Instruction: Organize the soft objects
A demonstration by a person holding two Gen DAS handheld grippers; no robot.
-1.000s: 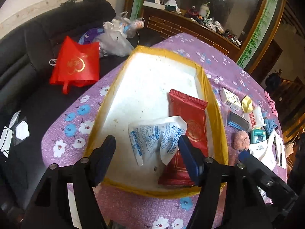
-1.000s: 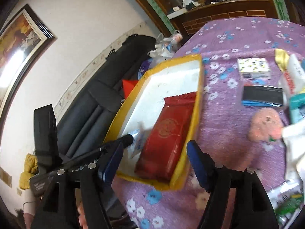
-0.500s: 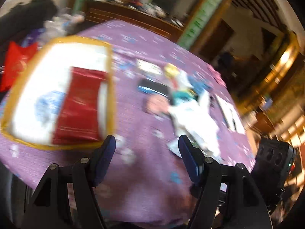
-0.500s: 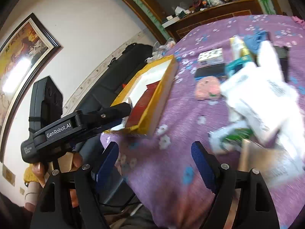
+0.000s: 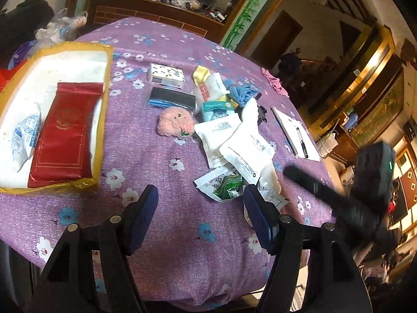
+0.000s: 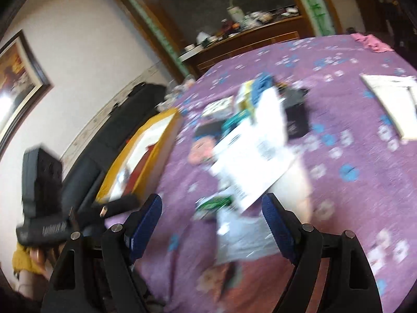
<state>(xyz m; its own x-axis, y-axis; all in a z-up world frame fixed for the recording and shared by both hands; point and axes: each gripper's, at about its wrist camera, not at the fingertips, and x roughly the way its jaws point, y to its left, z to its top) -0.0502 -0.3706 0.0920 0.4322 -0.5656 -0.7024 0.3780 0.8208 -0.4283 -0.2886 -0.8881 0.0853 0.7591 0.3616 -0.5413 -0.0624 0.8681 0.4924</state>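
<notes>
A yellow-rimmed white tray (image 5: 104, 83) lies at the left of the purple flowered table; it holds a red packet (image 5: 62, 135) and a blue-printed white pouch (image 5: 24, 135). A pile of soft packets lies right of it: a pink plush (image 5: 176, 125), white pouches (image 5: 245, 146), a green sachet (image 5: 225, 184). My left gripper (image 5: 200, 215) is open and empty above the table's near edge. My right gripper (image 6: 212, 224) is open and empty, low over the blurred white pouches (image 6: 250, 161); it also shows in the left wrist view (image 5: 338, 200).
A patterned box (image 5: 166, 75), a black-and-blue pack (image 5: 172, 97), a teal pack (image 5: 217, 108), blue cloth (image 5: 242, 92) and a paper sheet with a pen (image 5: 297, 135) lie on the table. A dark sofa (image 6: 109, 130) stands behind the tray. A wooden sideboard (image 5: 156, 7) is at the back.
Both grippers swung right, away from the tray toward the pile of packets. The right wrist view is blurred from motion. Both stayed open and empty.
</notes>
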